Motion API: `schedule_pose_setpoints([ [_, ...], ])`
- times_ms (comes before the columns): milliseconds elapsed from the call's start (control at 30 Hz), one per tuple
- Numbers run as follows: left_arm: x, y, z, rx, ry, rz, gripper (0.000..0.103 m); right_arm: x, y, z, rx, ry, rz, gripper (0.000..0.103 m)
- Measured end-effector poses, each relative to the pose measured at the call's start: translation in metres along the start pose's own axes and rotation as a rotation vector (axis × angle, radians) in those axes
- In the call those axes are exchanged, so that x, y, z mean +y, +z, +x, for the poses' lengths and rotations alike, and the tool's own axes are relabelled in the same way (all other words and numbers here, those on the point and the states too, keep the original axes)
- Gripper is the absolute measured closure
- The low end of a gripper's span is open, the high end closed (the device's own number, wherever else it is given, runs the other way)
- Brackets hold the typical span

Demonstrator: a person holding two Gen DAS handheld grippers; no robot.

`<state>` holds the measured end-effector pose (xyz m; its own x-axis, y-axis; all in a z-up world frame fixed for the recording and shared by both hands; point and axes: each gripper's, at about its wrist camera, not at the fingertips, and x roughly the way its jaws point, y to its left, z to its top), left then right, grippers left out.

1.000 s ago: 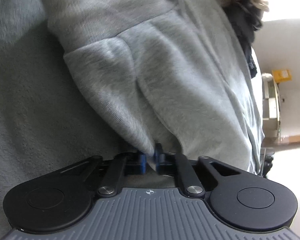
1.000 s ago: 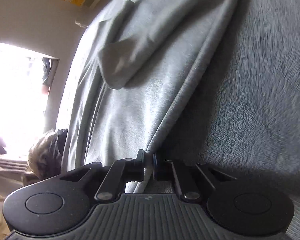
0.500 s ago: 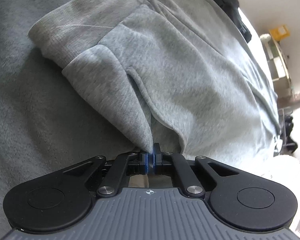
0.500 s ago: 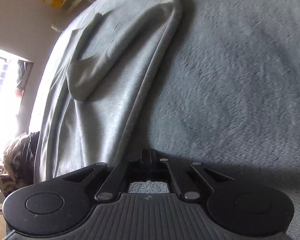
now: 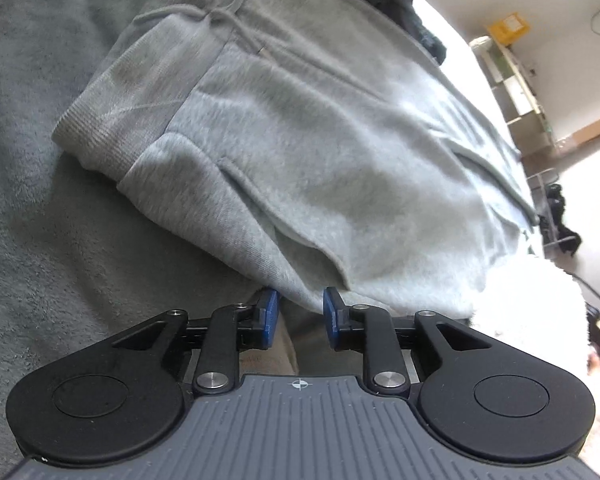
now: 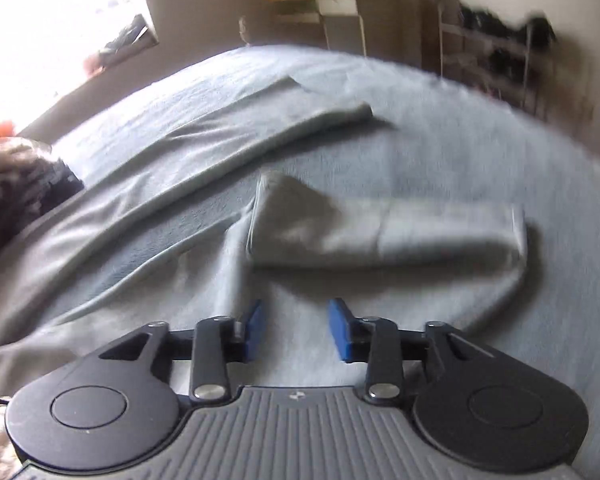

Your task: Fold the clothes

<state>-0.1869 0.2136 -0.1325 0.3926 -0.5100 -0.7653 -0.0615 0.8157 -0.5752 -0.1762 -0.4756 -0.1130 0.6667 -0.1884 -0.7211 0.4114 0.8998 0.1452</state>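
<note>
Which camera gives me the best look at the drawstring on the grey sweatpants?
The left wrist view. There the drawstring lies sharp and knotted across the waistband of the sweatpants, near the top of the picture. The right wrist view shows only the blurred legs spread on the blanket, with no drawstring in sight.

The left gripper (image 5: 296, 312) and right gripper (image 6: 296, 328) are being seen as black arms with blue pads (image 5: 269, 312). Two round black discs, silver screws (image 5: 211, 381) and a grey ribbed plate (image 6: 296, 432) with a small cross mark are being shown on each.
</note>
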Motion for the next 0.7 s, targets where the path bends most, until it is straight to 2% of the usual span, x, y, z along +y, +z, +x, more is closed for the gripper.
schedule_pose_setpoints([
  [100, -0.005, 0.005, -0.002, -0.018, -0.036, 0.014, 0.08, -0.004, 0.017, 0.009, -0.055, -0.067, -0.044, 0.05],
  [200, -0.004, 0.007, -0.003, -0.029, -0.078, -0.011, 0.08, -0.019, 0.036, 0.02, -0.055, -0.04, -0.035, 0.049],
  [300, -0.002, 0.015, 0.003, -0.047, -0.108, -0.072, 0.08, -0.028, 0.053, 0.031, -0.048, -0.016, -0.03, 0.034],
  [333, -0.001, 0.017, 0.005, -0.055, -0.115, -0.095, 0.079, -0.025, 0.058, 0.036, -0.04, 0.0, -0.023, 0.034],
  [433, 0.0, 0.021, 0.013, -0.075, -0.106, -0.156, 0.078, -0.014, 0.072, 0.051, -0.012, 0.039, 0.004, 0.033],
  [567, -0.003, 0.022, 0.03, -0.073, -0.074, -0.19, 0.077, 0.005, 0.079, 0.079, 0.059, 0.072, 0.027, 0.035],
  [633, -0.005, 0.022, 0.039, -0.073, -0.055, -0.199, 0.077, 0.011, 0.075, 0.092, 0.096, 0.032, 0.002, 0.045],
  [667, -0.005, 0.023, 0.043, -0.074, -0.045, -0.197, 0.077, 0.013, 0.073, 0.099, 0.114, 0.011, -0.009, 0.067],
  [700, -0.006, 0.024, 0.046, -0.076, -0.034, -0.192, 0.077, 0.011, 0.071, 0.102, 0.114, 0.0, 0.01, 0.093],
])
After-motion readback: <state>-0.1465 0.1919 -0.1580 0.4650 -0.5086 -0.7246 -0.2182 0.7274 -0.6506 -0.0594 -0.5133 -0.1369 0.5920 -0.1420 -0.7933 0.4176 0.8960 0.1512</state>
